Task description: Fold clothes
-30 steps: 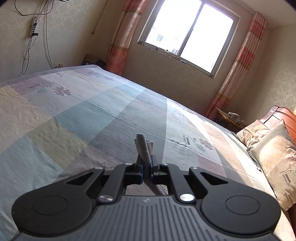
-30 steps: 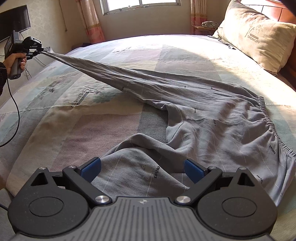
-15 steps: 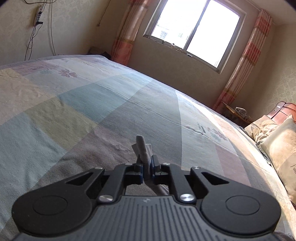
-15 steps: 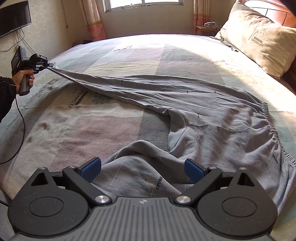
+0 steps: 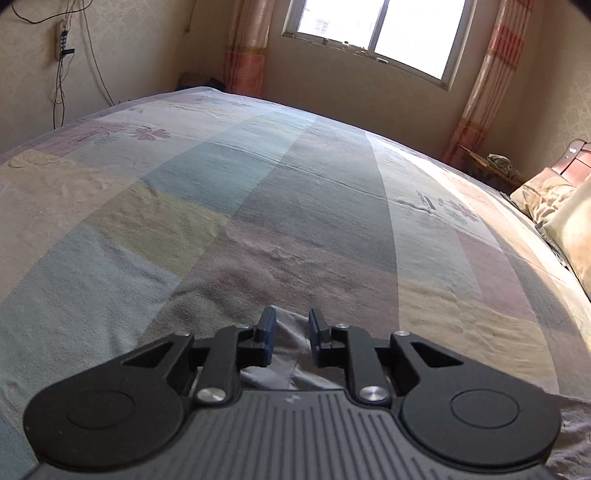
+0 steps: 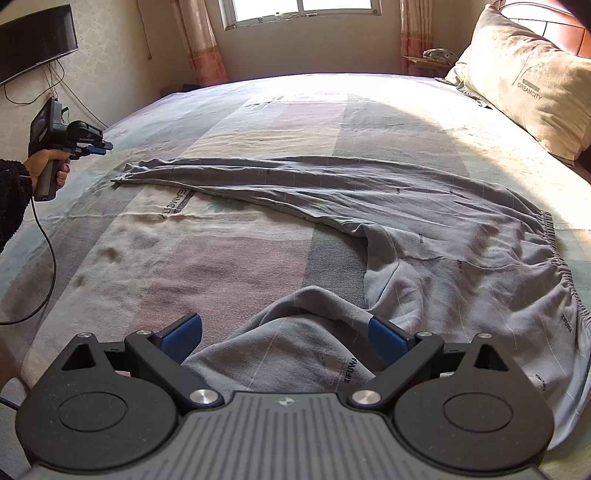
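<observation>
The bed [image 6: 258, 122] is offering loads of bare sheet on the far side. The grey pants [image 6: 424, 221] are lying spread across it, near the pillow [image 6: 528, 81]. The right gripper [image 6: 284, 332] is gaping wide over one leg. The left gripper [image 5: 290, 328] is opening, with the cuff lying loose between its jaws.

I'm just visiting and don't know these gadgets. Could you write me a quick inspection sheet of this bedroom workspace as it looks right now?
Surface: bed with a pastel patchwork sheet, lightly wrinkled.
Job's things: grey trousers spread on the bed, one leg stretched flat, the other bunched near the right gripper.
Clutter: nothing seen on the bed besides a pillow at the head.
Grippers: left gripper opening, trouser cloth loose between its jaws; right gripper open wide over the bunched leg.
Cables: a black cable hangs from the left gripper's handle; more wires on the wall.
Surroundings: window, curtains, wall screen.
</observation>
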